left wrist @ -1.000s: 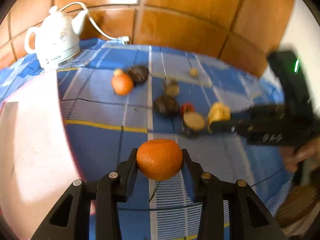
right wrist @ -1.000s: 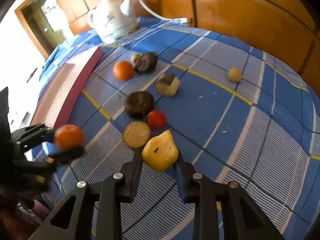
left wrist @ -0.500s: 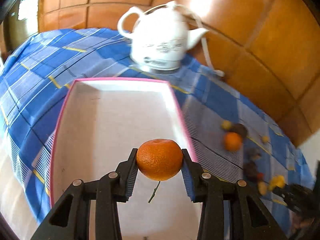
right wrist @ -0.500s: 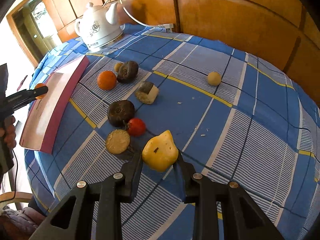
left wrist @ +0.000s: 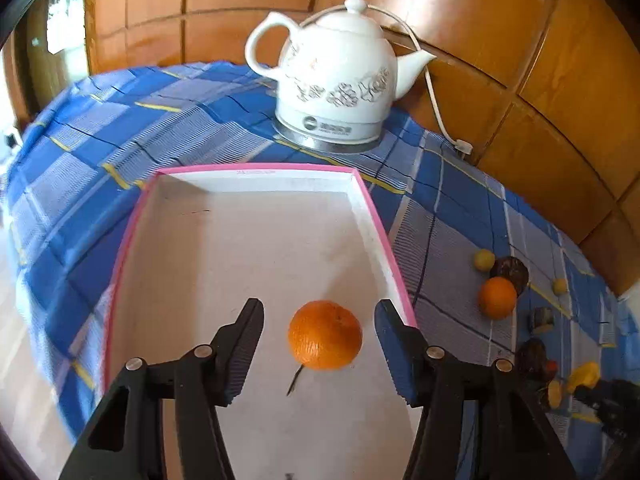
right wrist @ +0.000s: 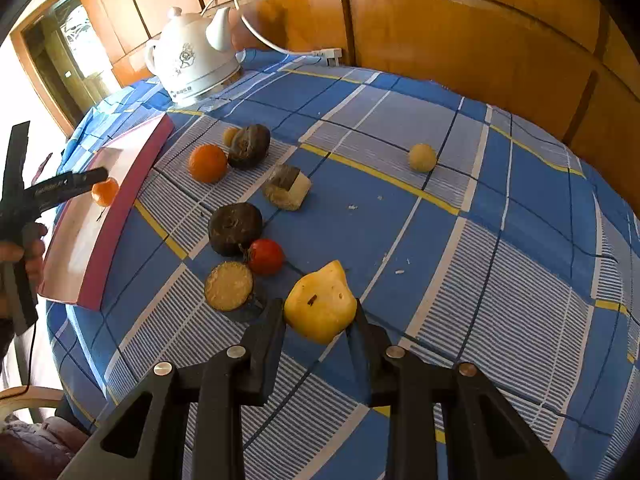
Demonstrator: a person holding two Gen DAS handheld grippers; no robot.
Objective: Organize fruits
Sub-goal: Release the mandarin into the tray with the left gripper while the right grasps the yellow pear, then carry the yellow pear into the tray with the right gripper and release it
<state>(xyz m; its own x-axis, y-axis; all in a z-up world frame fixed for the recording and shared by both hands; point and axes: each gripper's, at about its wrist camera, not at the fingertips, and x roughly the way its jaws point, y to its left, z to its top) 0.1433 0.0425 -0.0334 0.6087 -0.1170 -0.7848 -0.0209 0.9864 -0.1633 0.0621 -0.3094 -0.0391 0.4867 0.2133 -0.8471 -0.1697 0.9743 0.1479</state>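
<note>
Orange sits free between opening left gripper.

Left gripper jaws opening, orange between, over pink-rimmed tray

This looks like a room in a home, likely a dining or sitting corner. A table spread with a blue checked tablecloth stands against warm wood-panelled walls, and a white ceramic electric kettle with a floral print sits near the table's far edge, its cord running to a socket strip at the wall. Loose fruit lies scattered over the cloth, and a doorway shows at the far left.
</note>
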